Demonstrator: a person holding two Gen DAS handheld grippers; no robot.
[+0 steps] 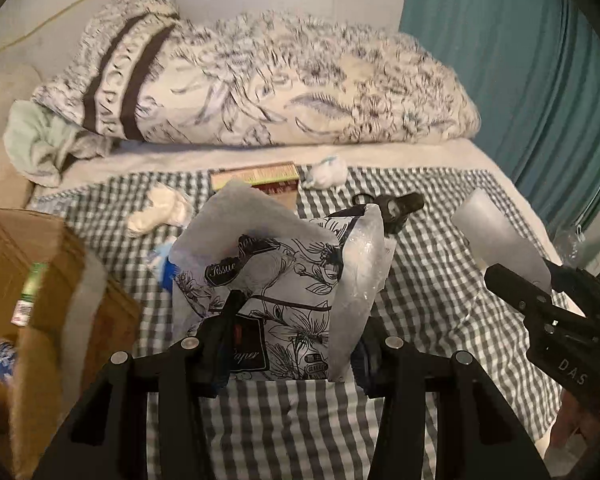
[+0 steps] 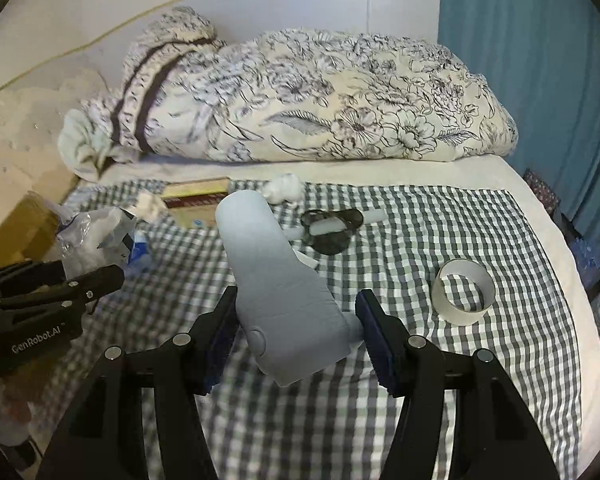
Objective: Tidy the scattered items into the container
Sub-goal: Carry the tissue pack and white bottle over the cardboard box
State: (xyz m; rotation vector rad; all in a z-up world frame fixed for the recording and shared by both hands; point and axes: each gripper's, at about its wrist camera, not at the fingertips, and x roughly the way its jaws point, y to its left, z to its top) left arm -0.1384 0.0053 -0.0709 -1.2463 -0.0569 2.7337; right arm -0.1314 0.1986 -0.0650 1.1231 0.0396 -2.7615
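Note:
My left gripper (image 1: 292, 344) is shut on a floral-printed tissue paper pack (image 1: 276, 280), held up above the checked bedspread. An open cardboard box (image 1: 4, 248) stands close on its left, also seen in the right wrist view (image 2: 24, 220). Lifted off the bed, a pale grey plastic device (image 2: 284, 304) sits between the pads of my right gripper (image 2: 296, 312), which is shut on it. In the left wrist view the right gripper (image 1: 516, 288) carries the grey device (image 1: 500, 236) at the right. The left gripper (image 2: 100, 280) shows at the left edge of the right wrist view.
On the checked bedspread (image 2: 420, 380) lie black scissors (image 2: 332, 228), a white tape roll (image 2: 464, 292), a crumpled white wad (image 2: 284, 188), a flat book-like box (image 2: 196, 196) and a blue-and-white packet (image 1: 164, 264). A rolled floral duvet (image 1: 260, 88) lies behind; a teal curtain (image 1: 520, 80) hangs right.

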